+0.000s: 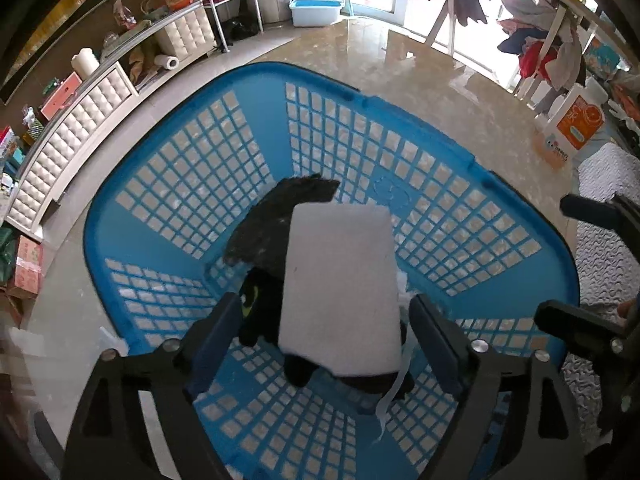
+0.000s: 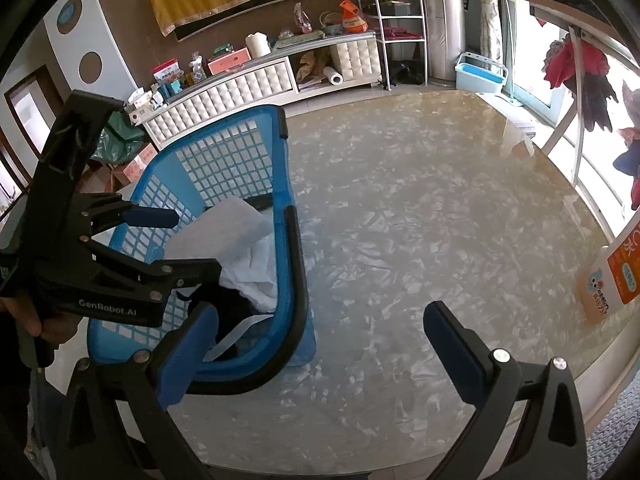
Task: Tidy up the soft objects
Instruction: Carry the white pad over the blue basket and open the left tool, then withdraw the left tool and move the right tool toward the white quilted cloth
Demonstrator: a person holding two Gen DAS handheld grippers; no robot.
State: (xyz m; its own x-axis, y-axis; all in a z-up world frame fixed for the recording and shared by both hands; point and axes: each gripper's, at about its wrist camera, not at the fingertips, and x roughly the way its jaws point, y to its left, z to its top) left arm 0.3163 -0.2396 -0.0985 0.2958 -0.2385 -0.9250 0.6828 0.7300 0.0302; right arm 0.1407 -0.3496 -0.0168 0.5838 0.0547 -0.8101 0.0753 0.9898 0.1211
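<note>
Both grippers' jaws are wide open, left gripper (image 1: 324, 328) right over the basket (image 1: 132, 200) with the white pad (image 1: 340, 288) inside, right gripper (image 2: 320, 344) over the desk (image 2: 400, 220).

The white rectangular foam pad (image 1: 340, 288) covers the middle of the black fuzzy cloth (image 1: 276, 220) under it, so the cloth's full shape cannot be told. In the right wrist view, the left hand-held gripper (image 2: 176, 242) hides part of the blue plastic lattice basket (image 2: 224, 152), and the crumpled white cloth (image 2: 256, 272) is half concealed behind the basket's rim. The orange and white carton (image 2: 616, 276) is cut off by the picture's right edge; its print is too small to read. Small items on the white padded sideboard (image 2: 240, 84) are too small to identify.
</note>
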